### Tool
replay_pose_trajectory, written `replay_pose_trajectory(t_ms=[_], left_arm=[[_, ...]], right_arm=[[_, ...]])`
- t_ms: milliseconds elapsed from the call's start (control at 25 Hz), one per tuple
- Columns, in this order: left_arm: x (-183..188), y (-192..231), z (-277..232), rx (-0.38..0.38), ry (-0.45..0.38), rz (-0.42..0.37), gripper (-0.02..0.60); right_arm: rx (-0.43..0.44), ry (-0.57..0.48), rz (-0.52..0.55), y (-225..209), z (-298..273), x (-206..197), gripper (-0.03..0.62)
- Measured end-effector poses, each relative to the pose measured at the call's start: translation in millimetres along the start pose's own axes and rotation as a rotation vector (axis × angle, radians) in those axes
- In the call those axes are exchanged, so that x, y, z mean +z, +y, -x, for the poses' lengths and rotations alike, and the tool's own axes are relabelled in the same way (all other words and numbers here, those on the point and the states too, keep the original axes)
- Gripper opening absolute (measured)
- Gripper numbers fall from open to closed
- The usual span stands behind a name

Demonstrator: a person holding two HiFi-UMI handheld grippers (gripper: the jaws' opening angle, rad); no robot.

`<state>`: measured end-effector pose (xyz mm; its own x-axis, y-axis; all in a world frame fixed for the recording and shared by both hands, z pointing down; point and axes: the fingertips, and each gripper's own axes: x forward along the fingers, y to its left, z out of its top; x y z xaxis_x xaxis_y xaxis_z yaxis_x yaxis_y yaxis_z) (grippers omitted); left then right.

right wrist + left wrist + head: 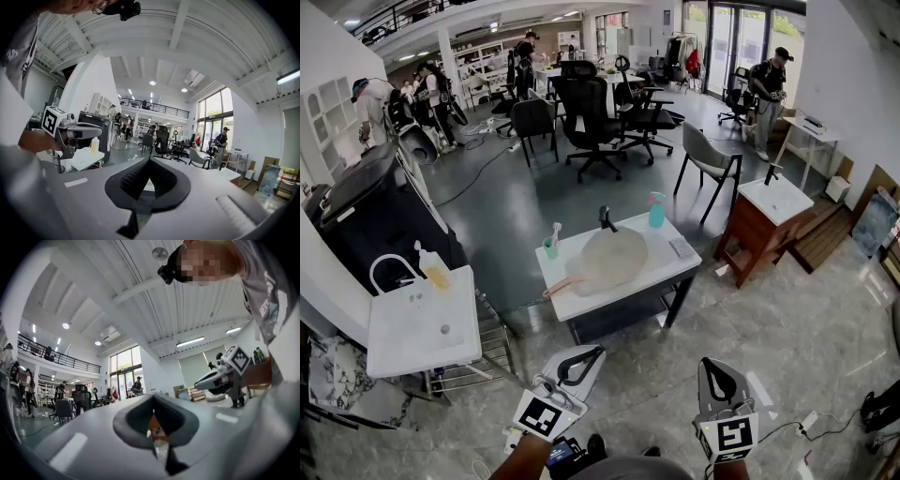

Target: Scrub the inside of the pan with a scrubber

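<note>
Left tongs (596, 353) and right tongs (712, 369) both hung clenched and empty, well short of the pan (614, 255) lying on the white table (675, 267) ahead.

Grey tiled floor (741, 328) before the white rectangular worktop (675, 267) stands open. On the worktop, the round pale pan (614, 255) is hemmed in on three sides:
- a black tap (605, 218) just behind it
- a green cup holding brushes (550, 247) at its left
- a blue spray bottle (656, 210) behind right
- a flat grey pad (682, 247) near the right edge

Its near side is unobstructed. A white basin unit (412, 328) stands left and a wooden-fronted basin cabinet (759, 234) right, both apart from the worktop.
</note>
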<state>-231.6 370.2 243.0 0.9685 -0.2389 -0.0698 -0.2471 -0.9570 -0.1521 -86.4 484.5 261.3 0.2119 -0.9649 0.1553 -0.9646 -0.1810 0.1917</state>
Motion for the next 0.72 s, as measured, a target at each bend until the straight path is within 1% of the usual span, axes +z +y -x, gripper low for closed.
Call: replay_pose_trajectory(t_ms=[200, 720], left_arm=[[-2.3, 6.3, 3.2, -0.01, -0.001, -0.006, 0.002], [-17.5, 27.4, -1.8, -0.049, 0.008, 0.024, 0.002]], right_arm=[[-0.011, 0.008, -0.008, 5.3, -2.7, -1.5, 0.0], [-0.055, 0.028, -0.041, 10.9, -21.3, -6.2, 0.002]])
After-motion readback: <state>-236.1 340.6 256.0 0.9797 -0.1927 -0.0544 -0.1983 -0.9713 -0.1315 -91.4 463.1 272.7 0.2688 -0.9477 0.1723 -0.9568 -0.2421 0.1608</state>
